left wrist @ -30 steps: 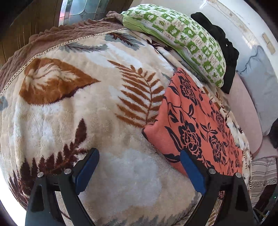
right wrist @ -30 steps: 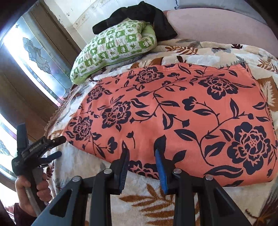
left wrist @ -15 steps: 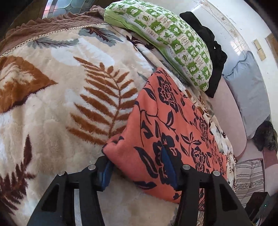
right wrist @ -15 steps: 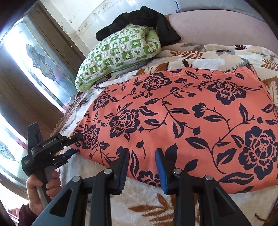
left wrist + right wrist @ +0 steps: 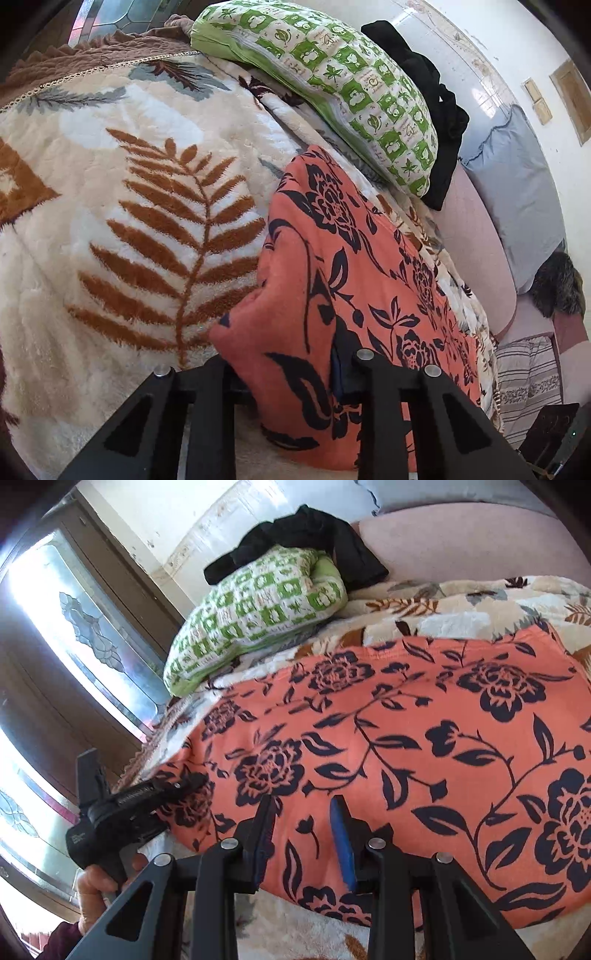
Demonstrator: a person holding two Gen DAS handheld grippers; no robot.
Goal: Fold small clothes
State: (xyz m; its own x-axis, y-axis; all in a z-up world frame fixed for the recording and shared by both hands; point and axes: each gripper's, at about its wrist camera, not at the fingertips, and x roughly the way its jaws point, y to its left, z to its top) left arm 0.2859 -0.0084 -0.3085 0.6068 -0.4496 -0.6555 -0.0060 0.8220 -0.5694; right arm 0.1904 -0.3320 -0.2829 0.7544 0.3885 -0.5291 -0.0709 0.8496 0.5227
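An orange cloth with dark flower print (image 5: 354, 280) lies flat on the leaf-pattern blanket (image 5: 122, 206); it fills the right wrist view (image 5: 406, 746). My left gripper (image 5: 284, 373) is shut on the cloth's near left corner, which bunches between its jaws; it shows in the right wrist view (image 5: 173, 797) at the cloth's left end. My right gripper (image 5: 301, 834) is open, its jaws astride the cloth's near edge with the fabric between them.
A green-and-white pillow (image 5: 332, 85) with a black garment (image 5: 424, 107) on it lies at the bed's far end. A pink cushion (image 5: 469, 236) and a grey pillow (image 5: 517, 192) line the wall. A window (image 5: 85, 638) is at the left.
My left gripper moved right to the cloth's corner and closed on it. My right gripper moved forward over the cloth's near edge, still open.
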